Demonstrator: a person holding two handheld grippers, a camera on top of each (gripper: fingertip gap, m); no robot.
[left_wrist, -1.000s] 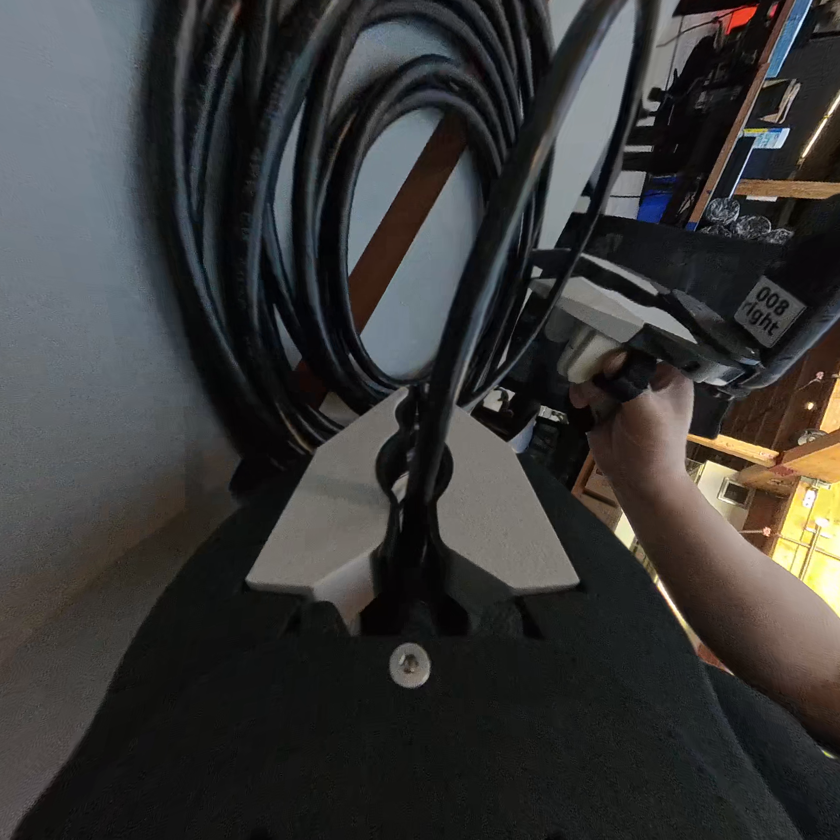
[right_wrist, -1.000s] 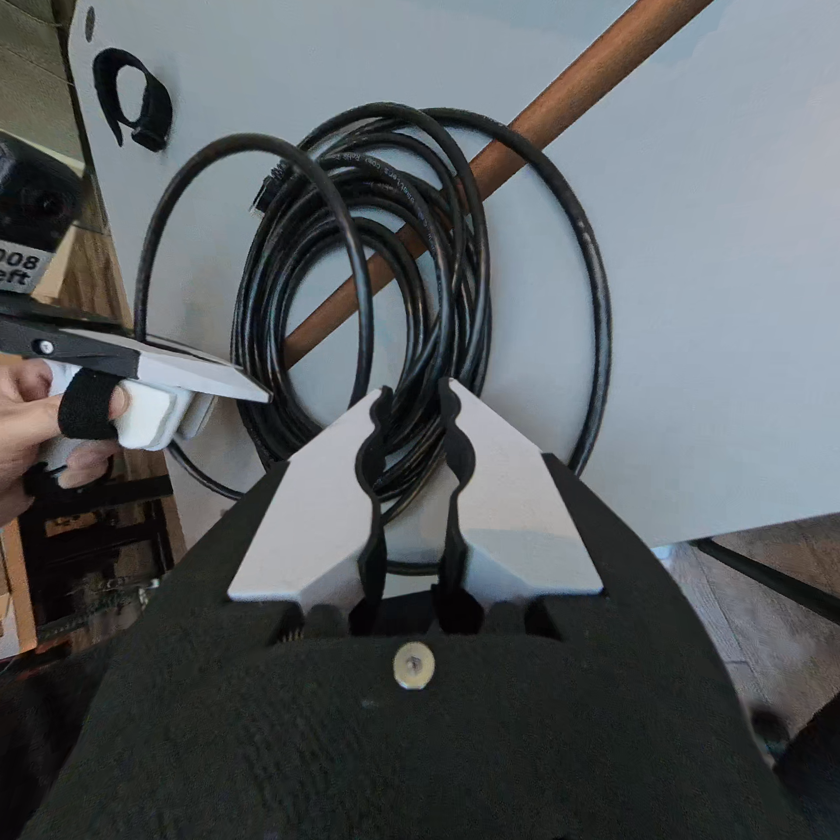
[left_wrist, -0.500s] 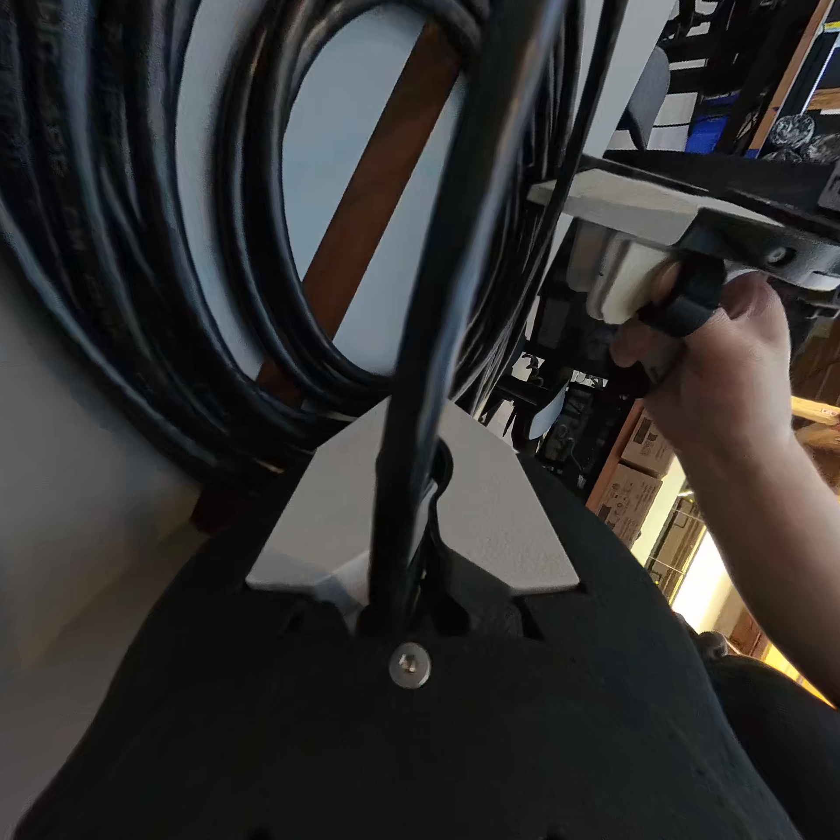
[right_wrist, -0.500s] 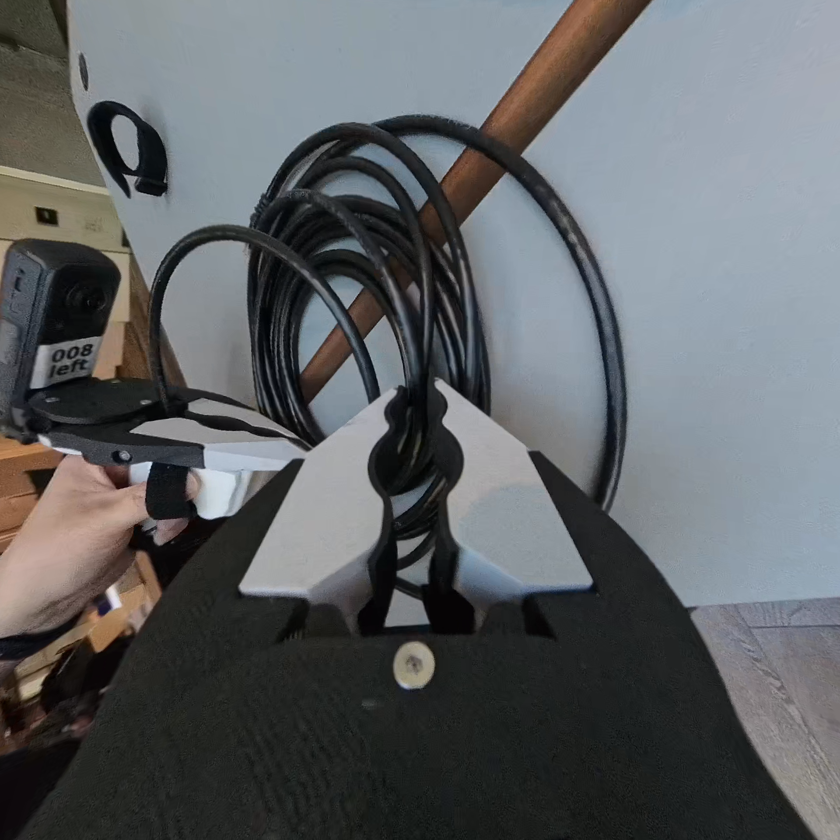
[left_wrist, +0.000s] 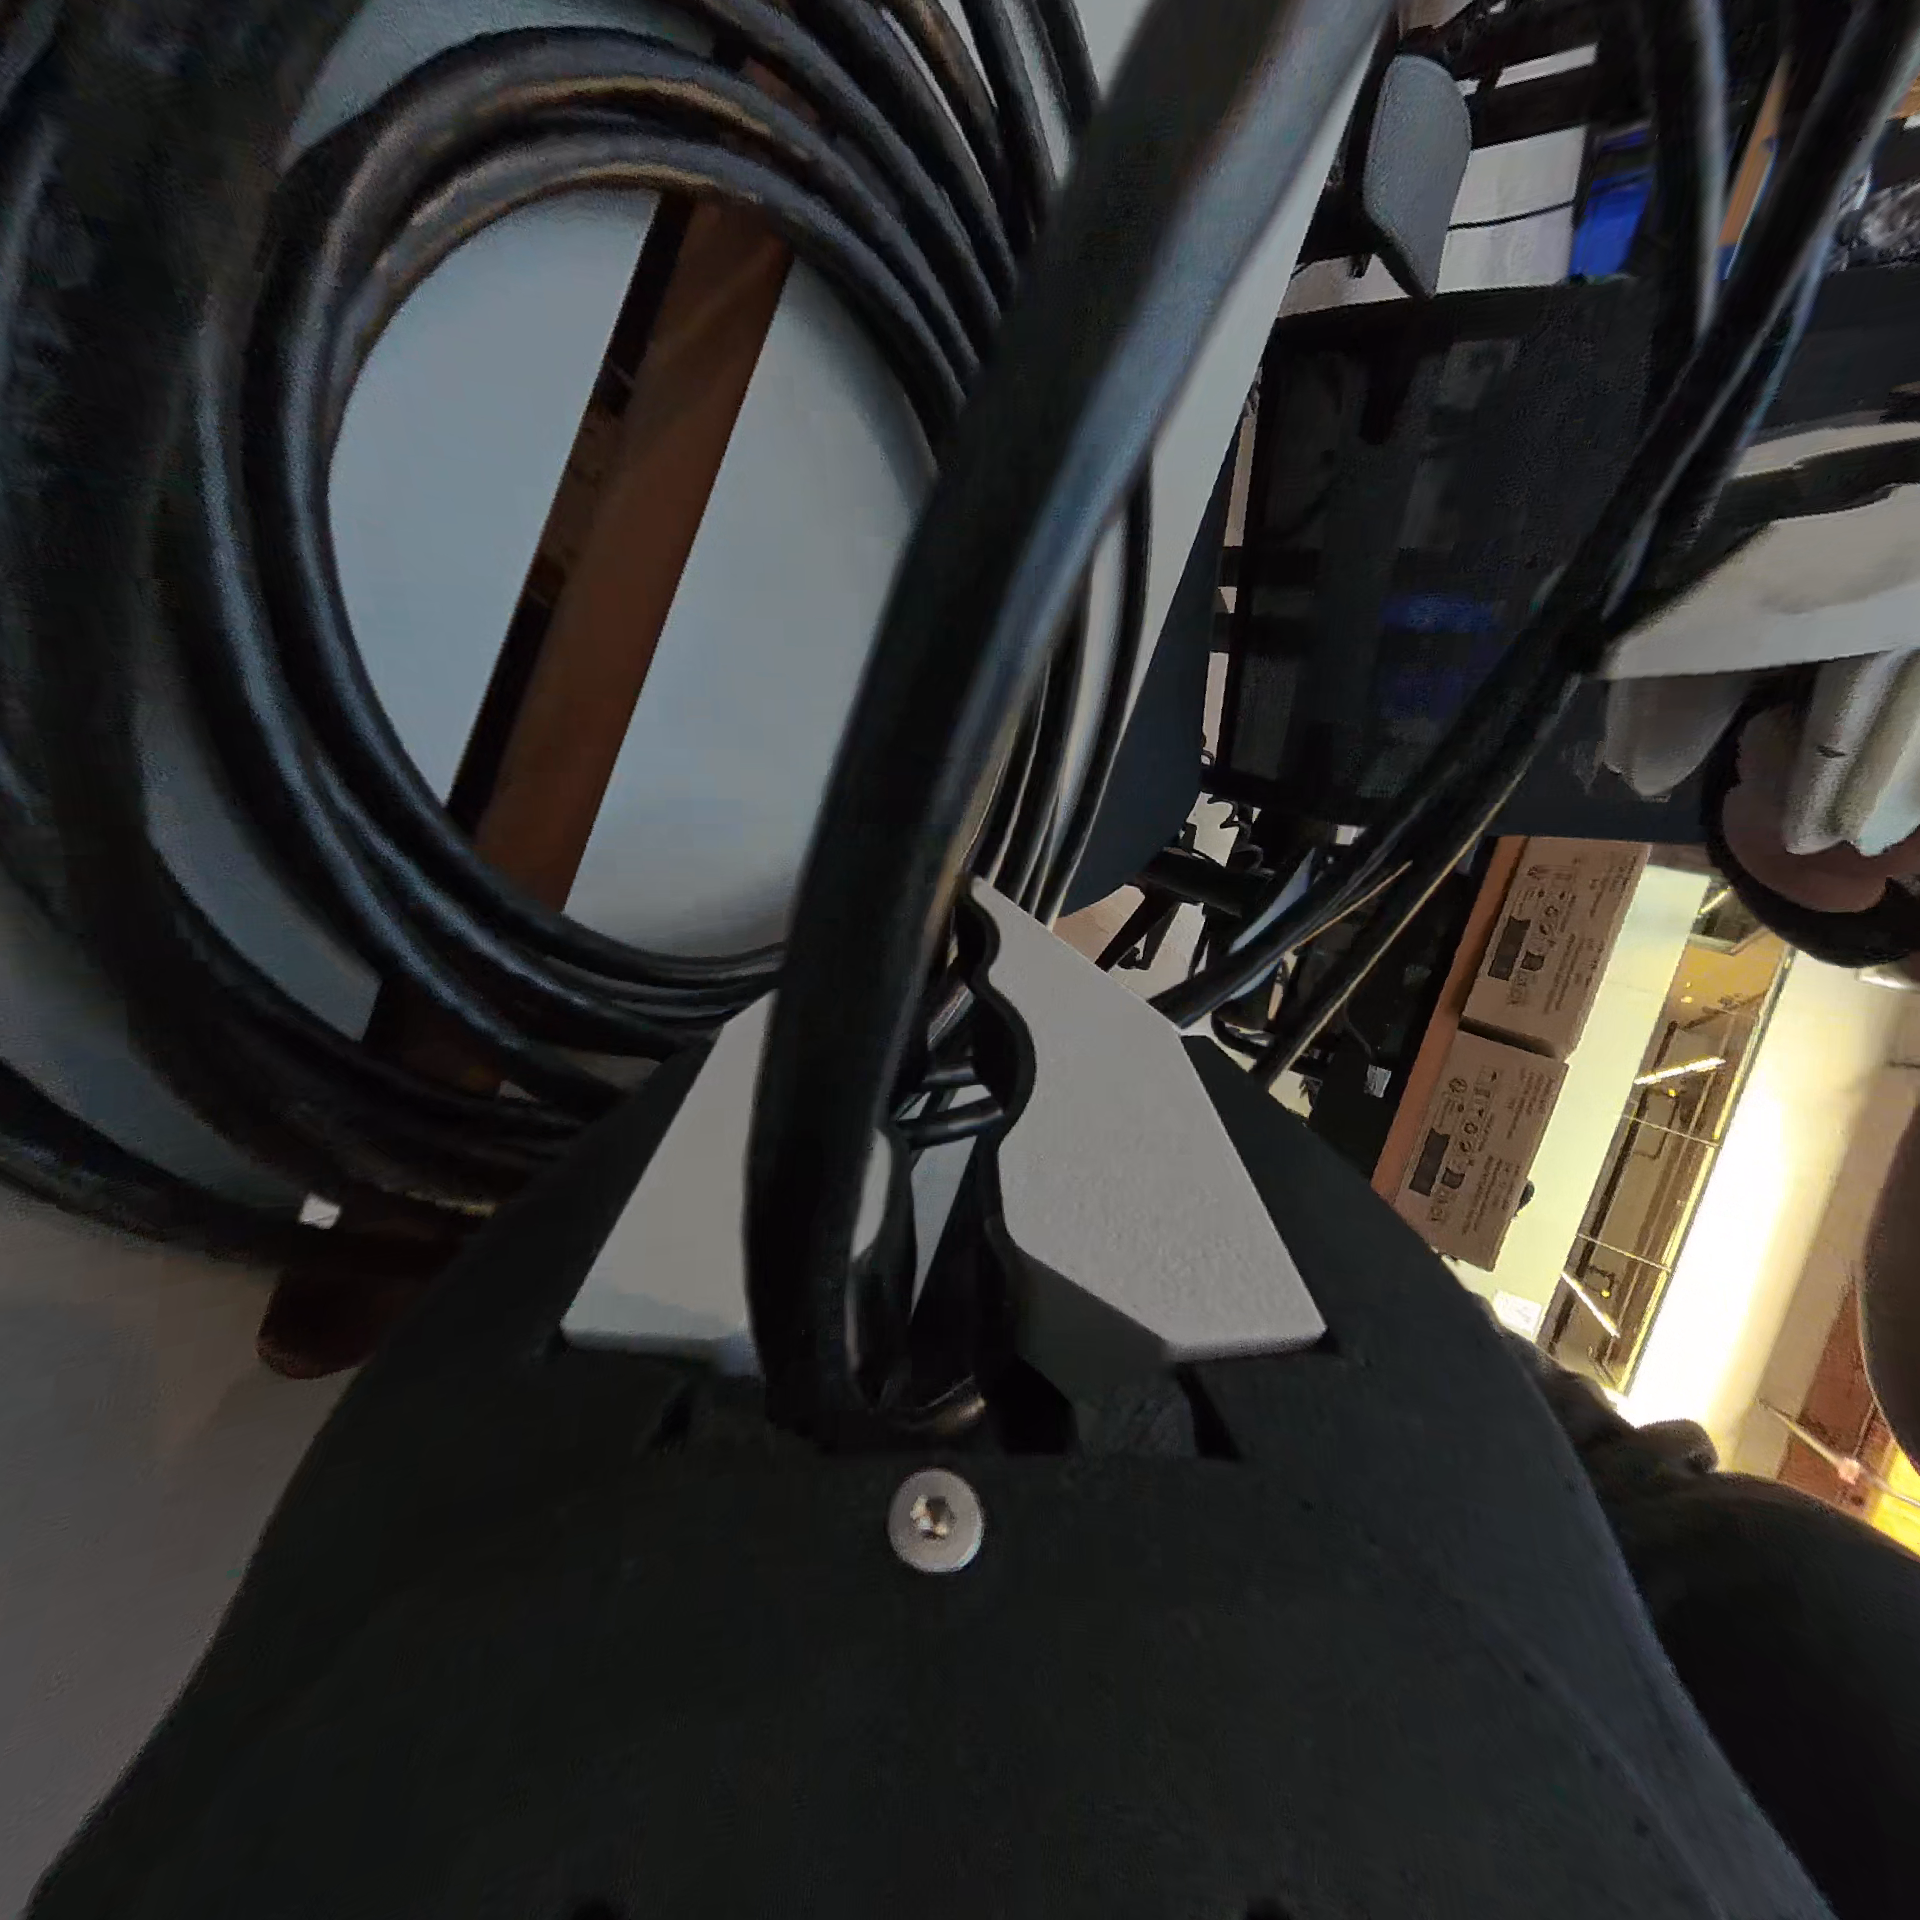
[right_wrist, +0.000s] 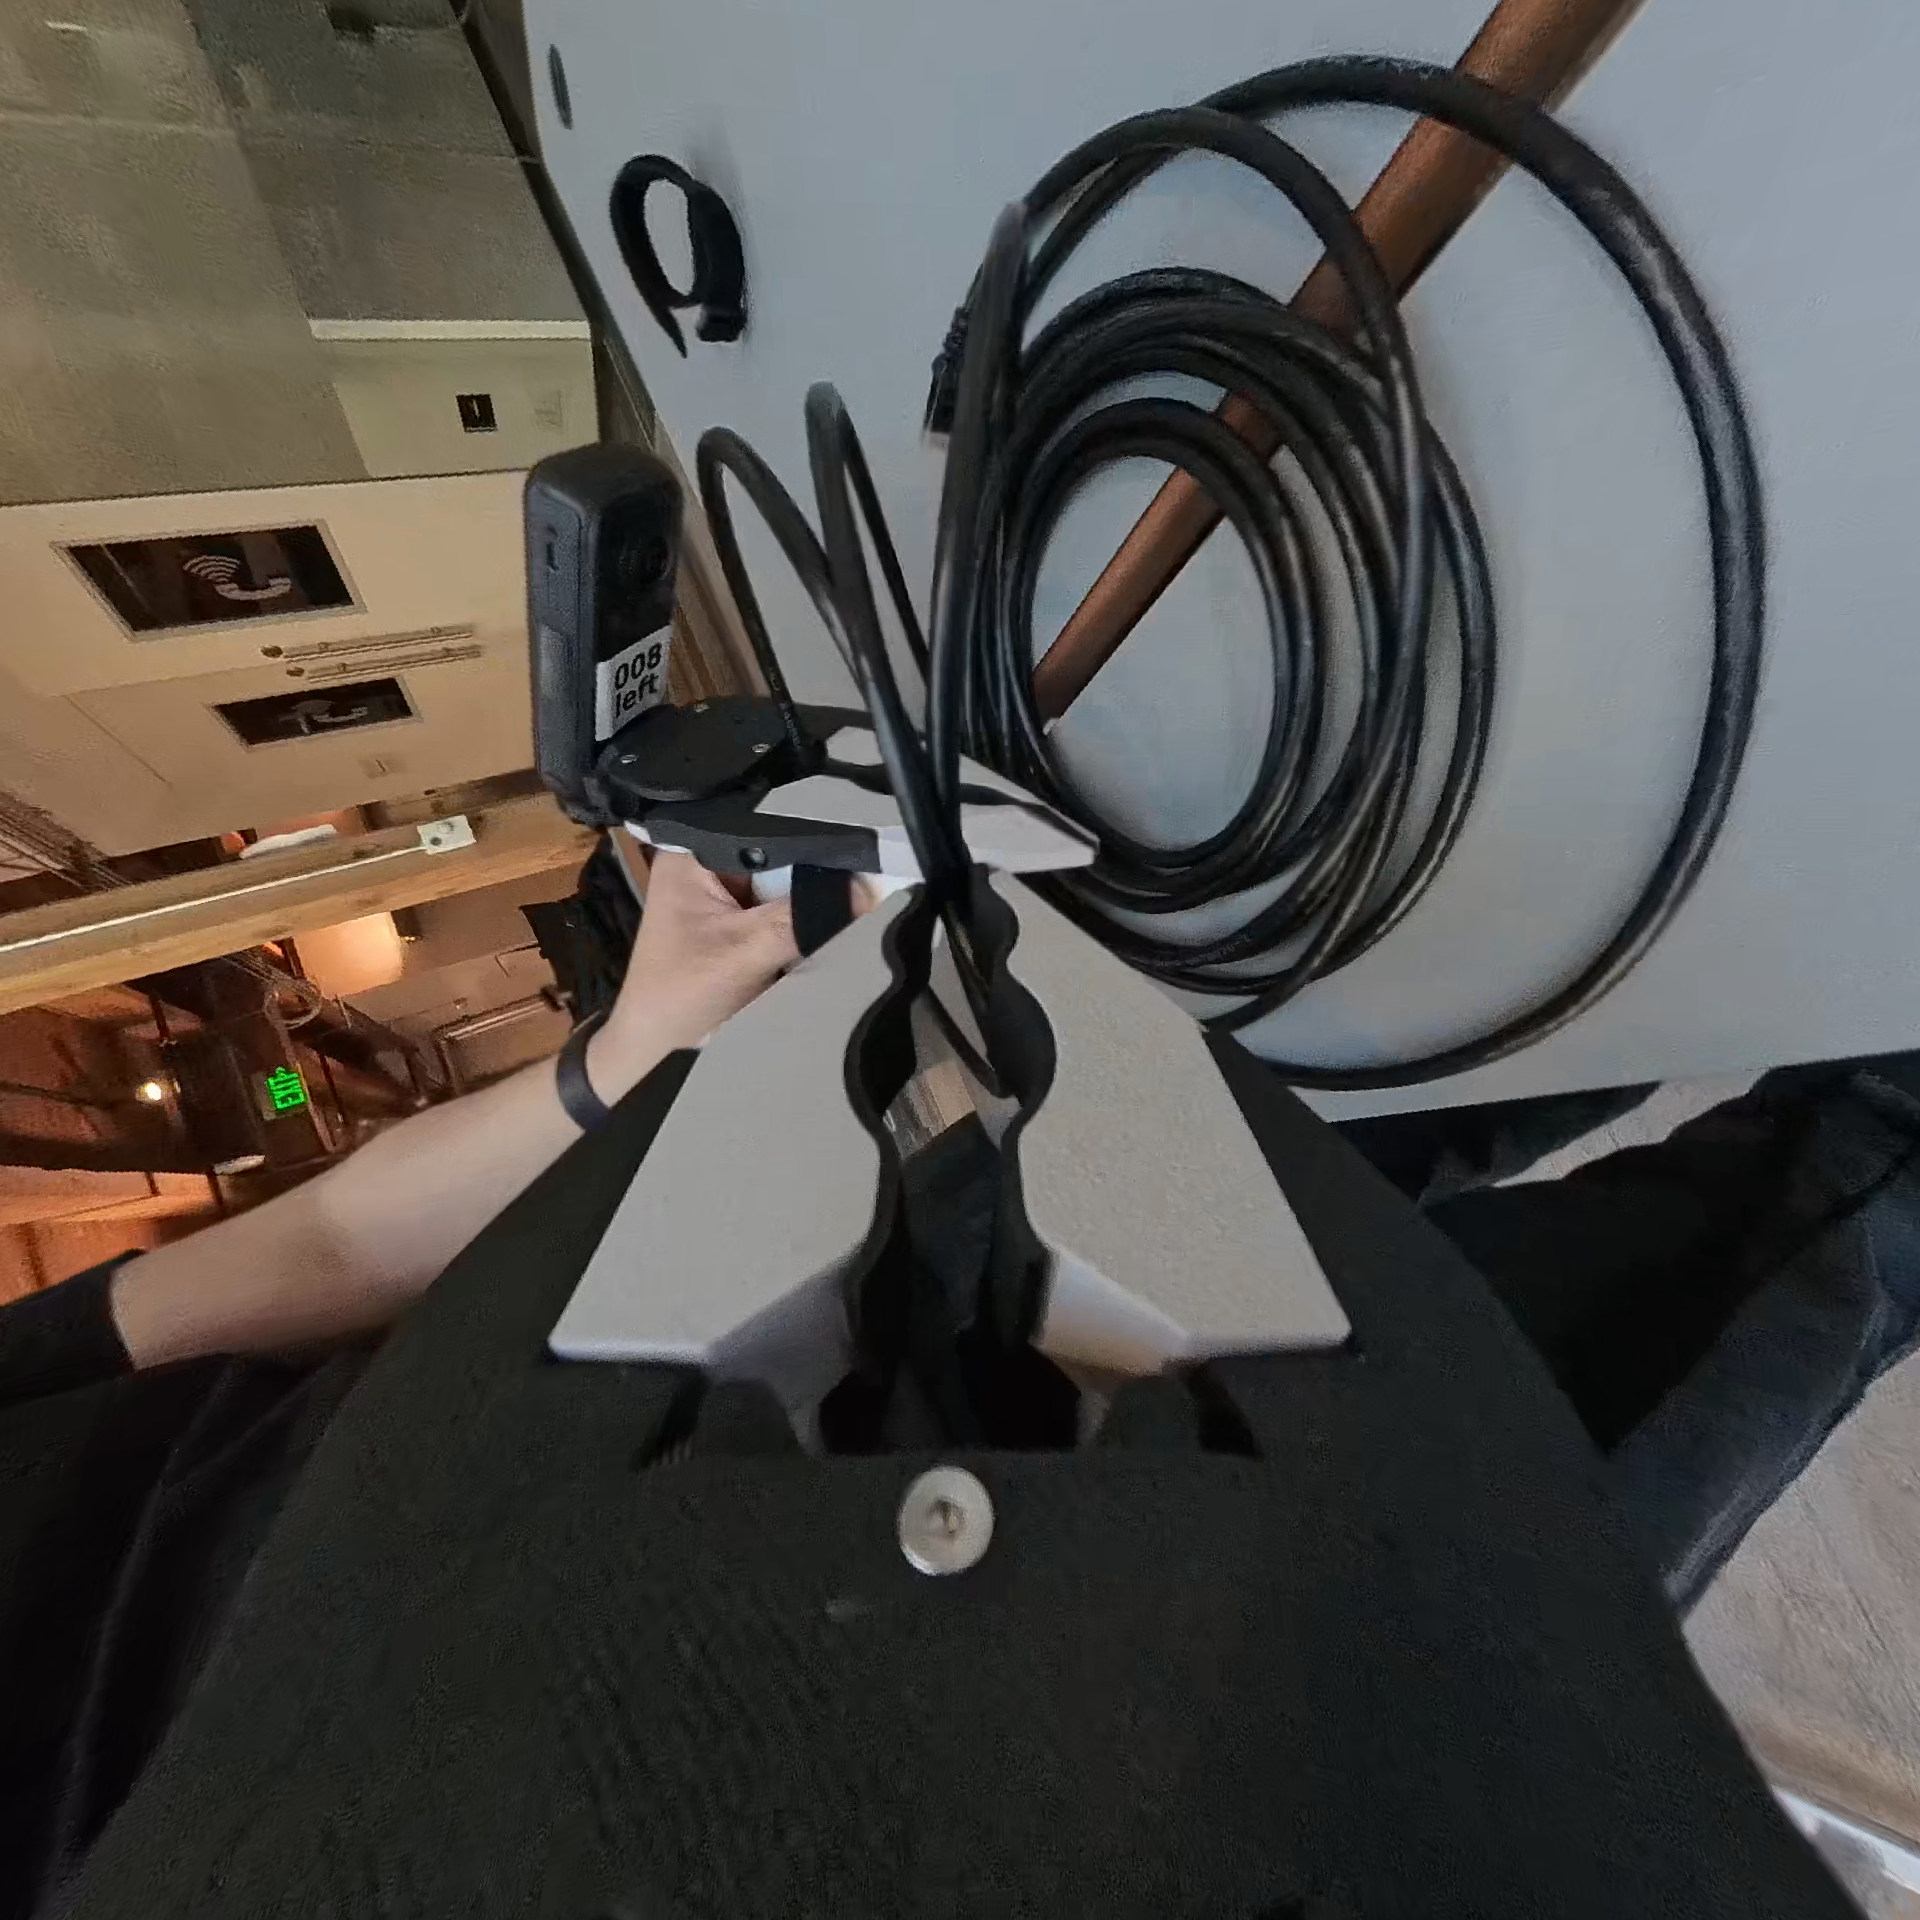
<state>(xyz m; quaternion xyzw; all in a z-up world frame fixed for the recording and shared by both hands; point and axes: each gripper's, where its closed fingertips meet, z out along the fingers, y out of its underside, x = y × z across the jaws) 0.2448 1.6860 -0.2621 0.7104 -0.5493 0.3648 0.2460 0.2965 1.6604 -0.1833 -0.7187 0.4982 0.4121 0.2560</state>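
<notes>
A thick black cable strand (left_wrist: 883, 1039) runs between the left hand-held gripper (left_wrist: 940, 997)'s narrowed fingers, hiding one. The right hand-held gripper (right_wrist: 951, 935) closes on strands at its fingertips; the contact is blurred. Beyond both, the black coiled cable (right_wrist: 1351, 623) hangs over a brown wooden rod (right_wrist: 1382, 239) against the pale grey panel (right_wrist: 1610, 831).

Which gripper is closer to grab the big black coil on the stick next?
Probably left. The left gripper sits right at the coiled cable; the right gripper is just behind it. Both pinch strands of it.
</notes>
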